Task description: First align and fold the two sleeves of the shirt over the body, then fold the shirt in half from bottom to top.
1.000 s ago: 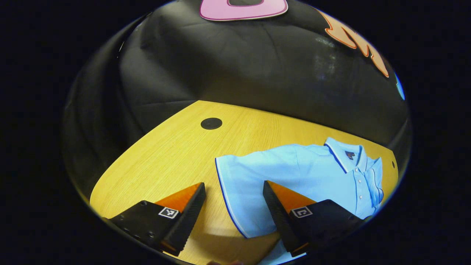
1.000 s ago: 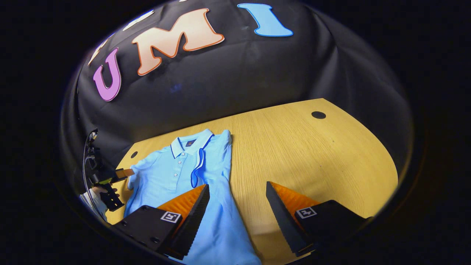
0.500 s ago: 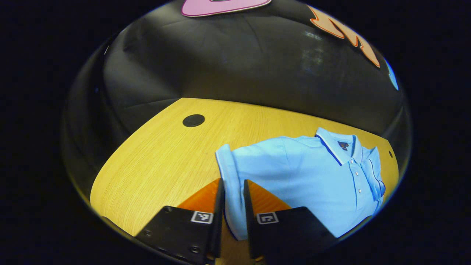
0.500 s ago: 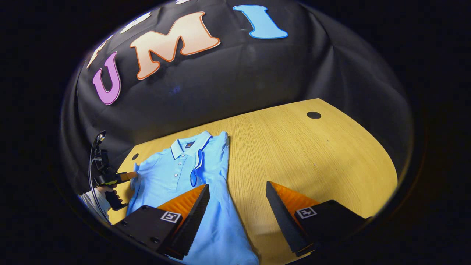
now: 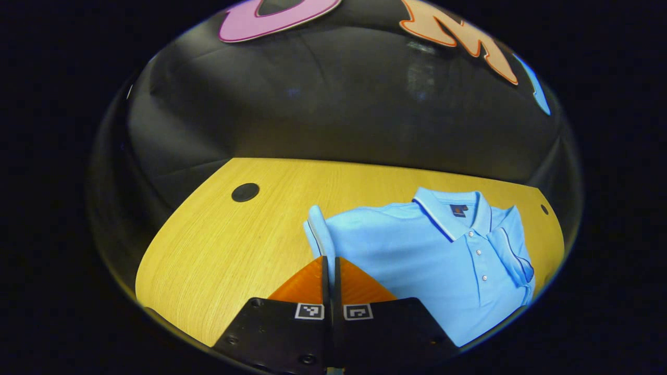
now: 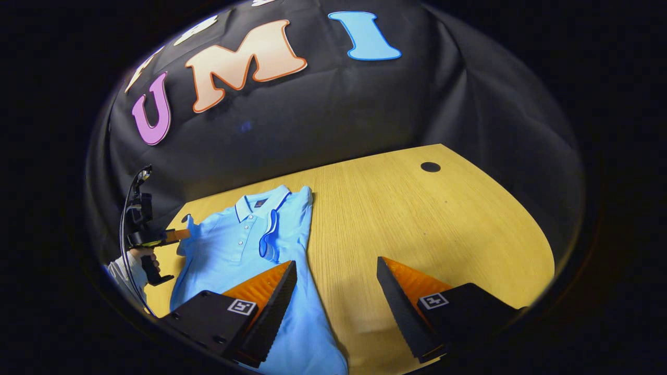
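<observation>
Soft, light polo shirt (image 5: 417,255) on table (image 5: 234,250). Left gripper (image 5: 329,263) clamped on sleeve (image 5: 317,232) edge, left of collar (image 5: 452,213); right gripper (image 6: 336,276) wide apart, holding nothing. Likely drapes; best held near cuff.

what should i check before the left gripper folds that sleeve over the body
1. Left gripper shut on the left sleeve: ok, both fingers pinch its edge.
2. Right sleeve already folded onto the shirt: ok.
3. Right gripper clear of the fold path: ok, it is open, over the shirt's lower edge and the table.
4. Collar lying flat: ok.
5. Only the sleeve layer caught, not the body beneath: cannot tell.
</observation>
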